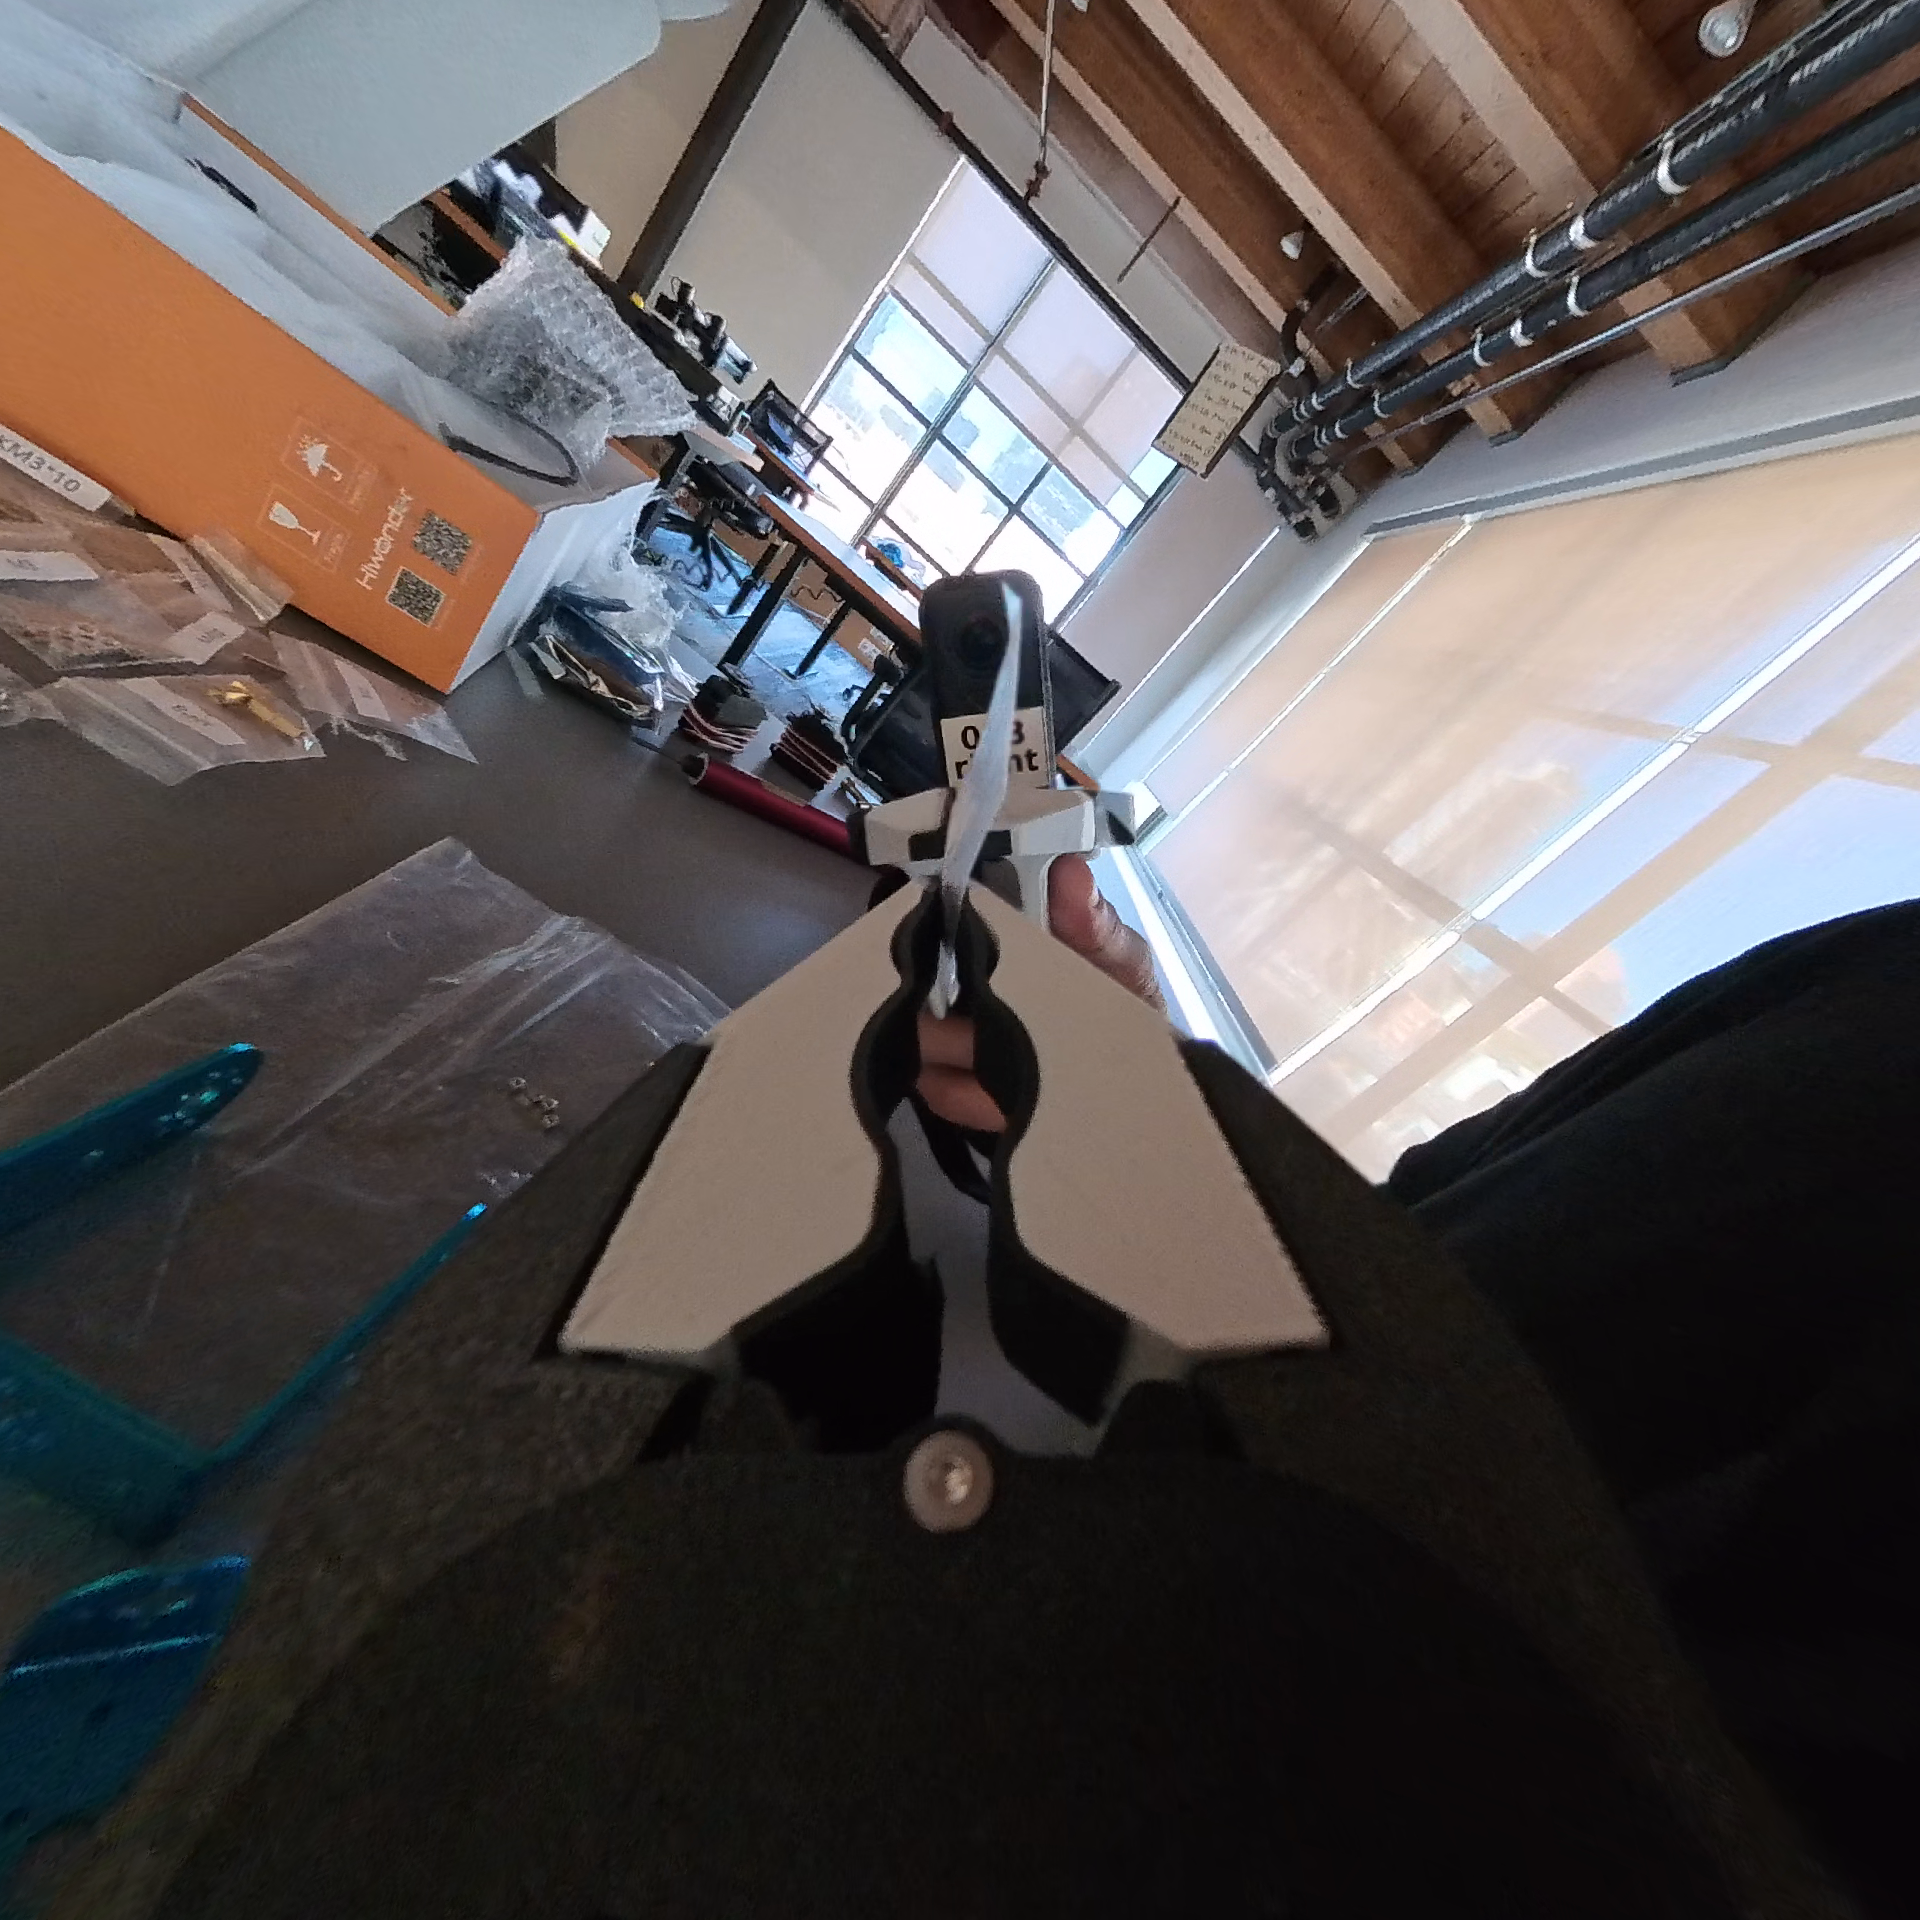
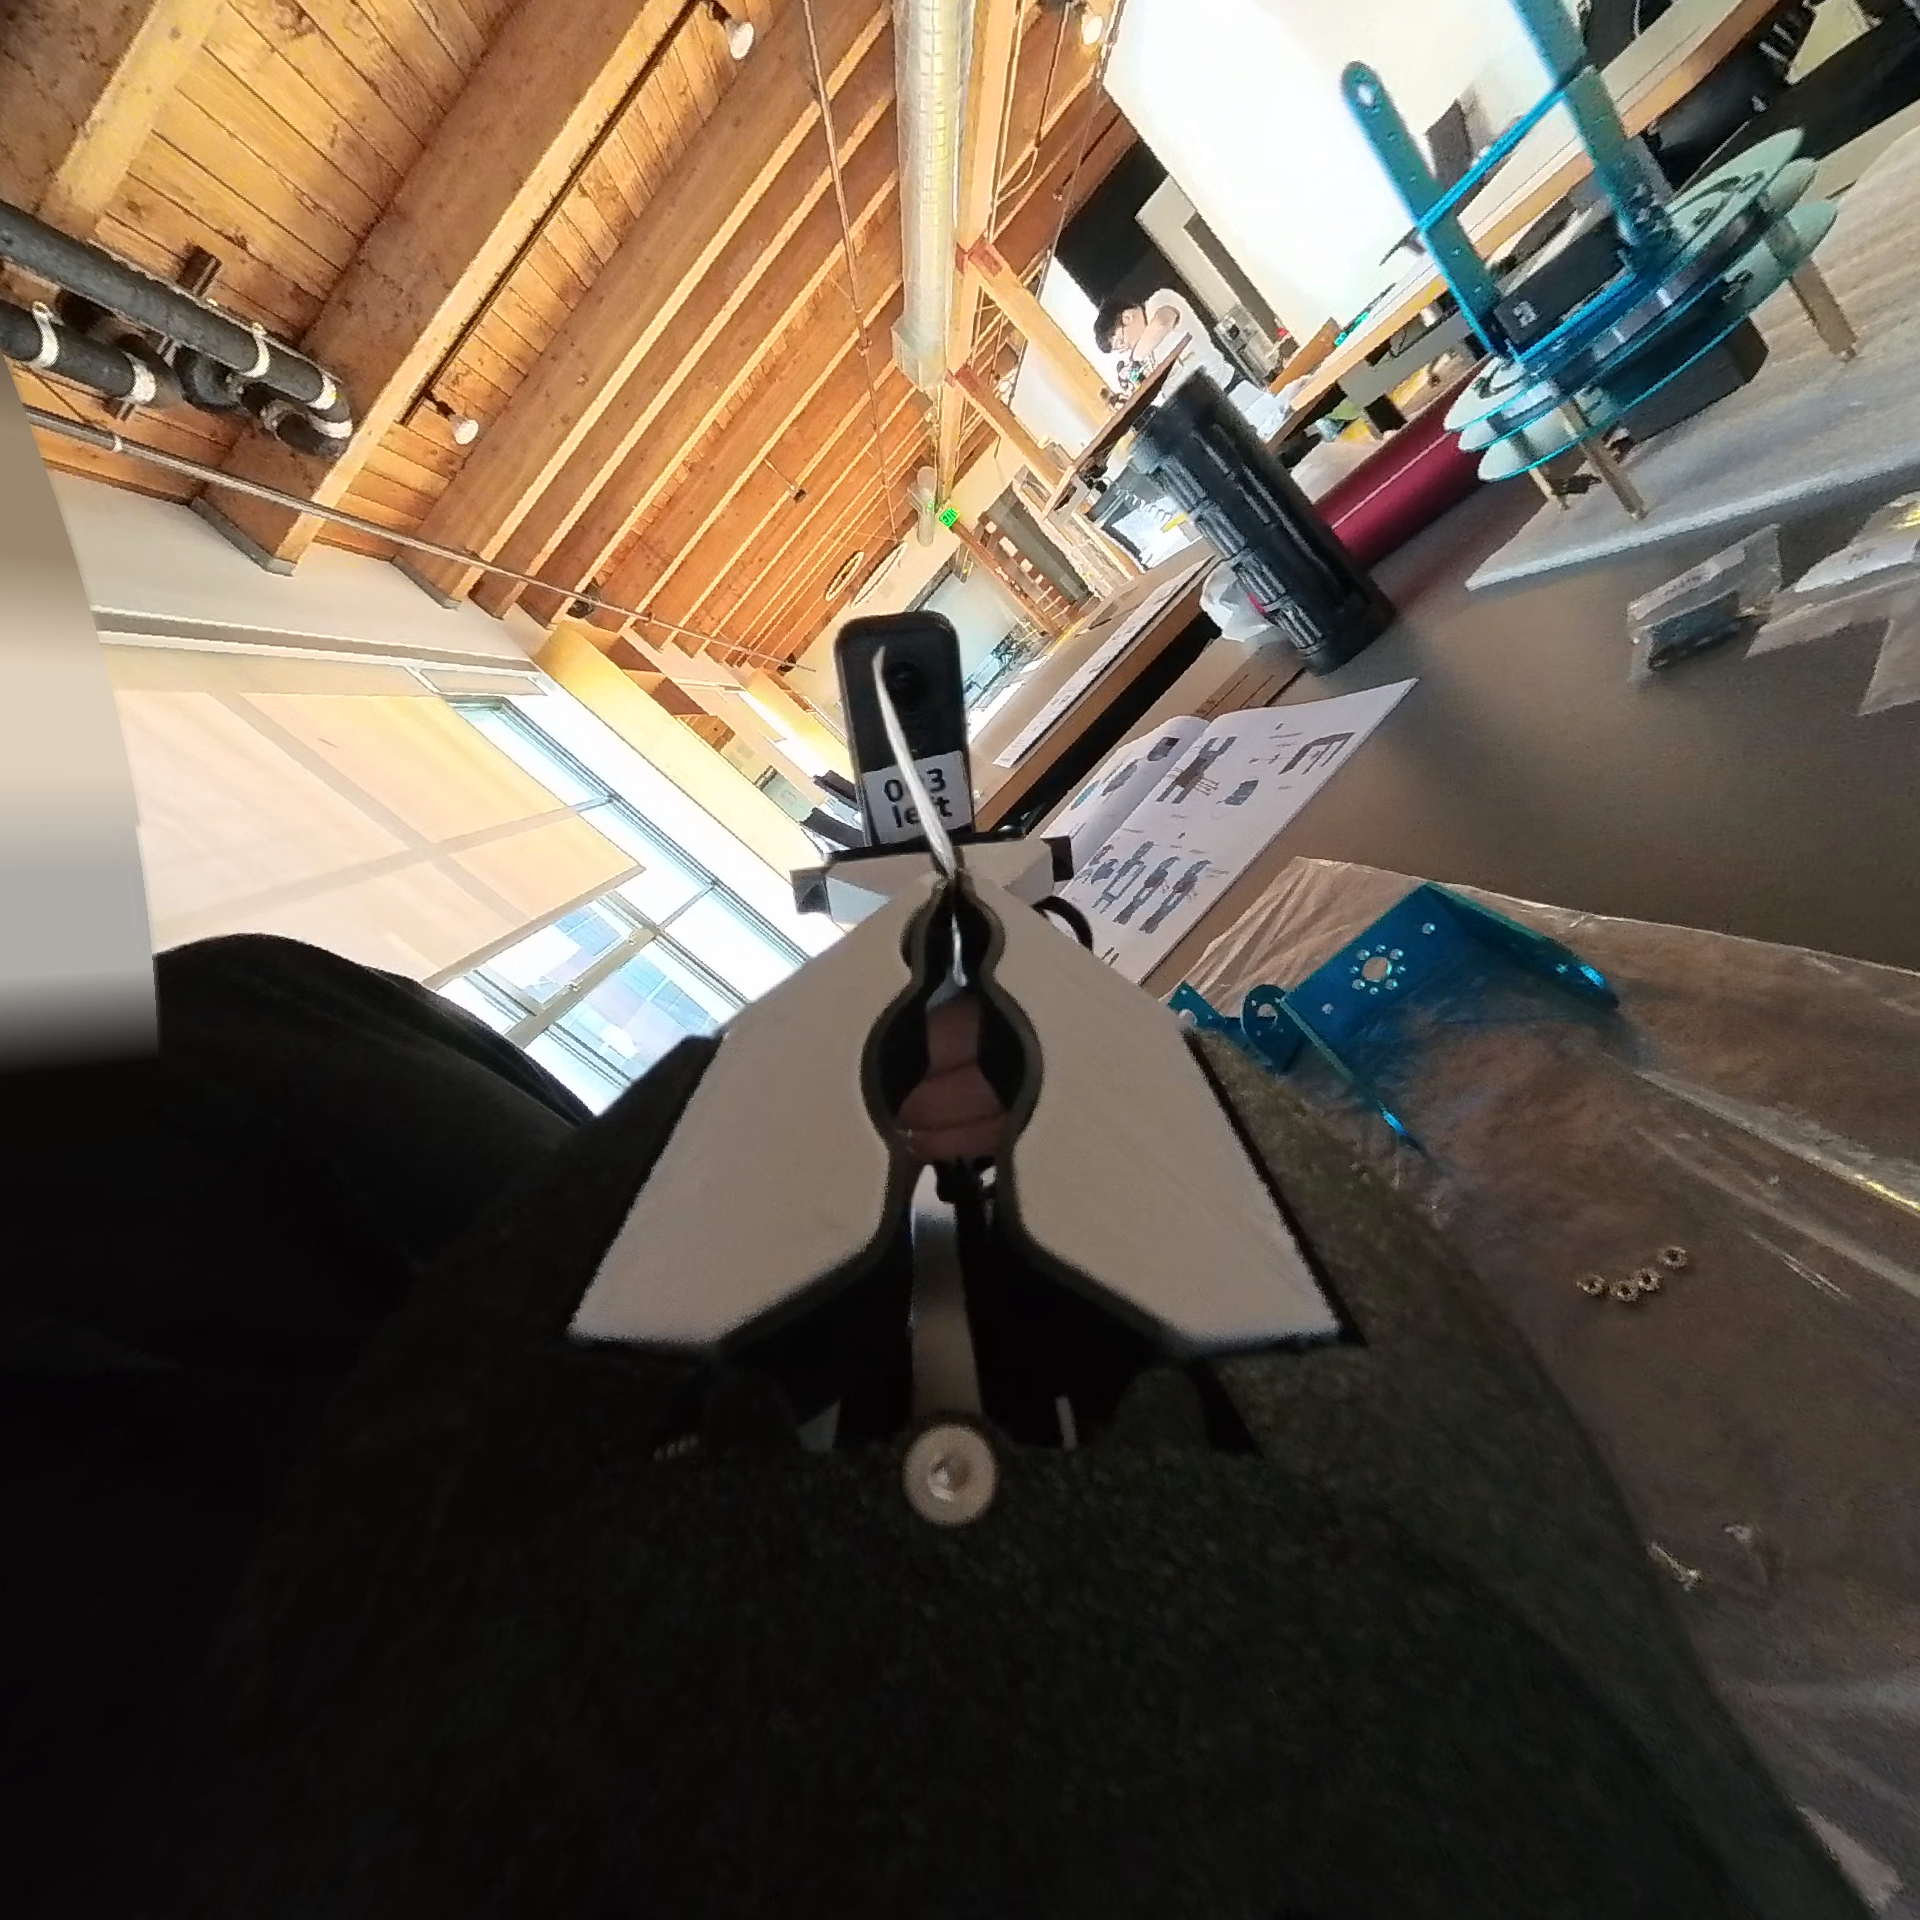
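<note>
1. Blue brackets (image 1: 114,1101) lie at 9 o'clock of the left gripper (image 1: 943,935), on a clear plastic sheet (image 1: 416,997) covering the table (image 1: 312,810).
2. The left gripper's jaws are closed, pinching one end of a thin white strip (image 1: 982,769).
3. The right gripper (image 2: 951,914) faces it, its jaws likewise closed on the strip's other end.
4. A blue bracket (image 2: 1392,987) lies at 3 o'clock of the right gripper; small nuts (image 2: 1631,1280) lie at 4 o'clock.
</note>
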{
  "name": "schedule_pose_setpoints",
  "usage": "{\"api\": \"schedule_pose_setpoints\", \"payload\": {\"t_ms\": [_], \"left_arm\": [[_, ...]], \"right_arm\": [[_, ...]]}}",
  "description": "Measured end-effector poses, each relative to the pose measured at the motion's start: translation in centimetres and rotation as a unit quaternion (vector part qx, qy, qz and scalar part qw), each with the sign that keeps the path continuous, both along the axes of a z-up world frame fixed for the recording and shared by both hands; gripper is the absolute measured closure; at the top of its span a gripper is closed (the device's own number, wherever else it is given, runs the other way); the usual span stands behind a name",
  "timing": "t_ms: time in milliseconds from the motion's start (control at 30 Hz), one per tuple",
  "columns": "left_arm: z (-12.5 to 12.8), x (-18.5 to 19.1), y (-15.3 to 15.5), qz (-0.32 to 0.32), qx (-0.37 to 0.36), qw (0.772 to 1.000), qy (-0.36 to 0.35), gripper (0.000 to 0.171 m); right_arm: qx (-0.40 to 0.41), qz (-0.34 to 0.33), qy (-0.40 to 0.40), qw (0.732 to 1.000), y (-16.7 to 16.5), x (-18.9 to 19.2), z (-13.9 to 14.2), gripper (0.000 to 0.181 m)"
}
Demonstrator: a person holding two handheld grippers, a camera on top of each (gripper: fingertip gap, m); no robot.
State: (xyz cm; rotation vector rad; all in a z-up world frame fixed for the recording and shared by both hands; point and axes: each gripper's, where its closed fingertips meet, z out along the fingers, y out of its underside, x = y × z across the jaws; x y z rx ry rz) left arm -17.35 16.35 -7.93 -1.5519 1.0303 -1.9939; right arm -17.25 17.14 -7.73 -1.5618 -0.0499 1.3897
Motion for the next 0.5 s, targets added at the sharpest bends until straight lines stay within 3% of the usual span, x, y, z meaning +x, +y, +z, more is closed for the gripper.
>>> {"api": "schedule_pose_setpoints", "payload": {"t_ms": [100,333,500], "left_arm": [[0.0,-0.2,-0.3,-0.008,0.009,1.000,0.008,0.171],[-0.6,-0.7,-2.7,-0.063,0.089,0.993,0.040,0.171],[-0.3,-0.8,-3.5,-0.076,0.110,0.990,0.041,0.171]], "right_arm": [[0.010,0.022,-0.022,0.999,-0.4,-0.7,0.0,0.173],[0.051,0.100,-0.210,0.971,-2.7,-1.1,-0.4,0.180],[0.058,0.116,-0.246,0.961,-3.3,-1.2,-0.5,0.179]]}}
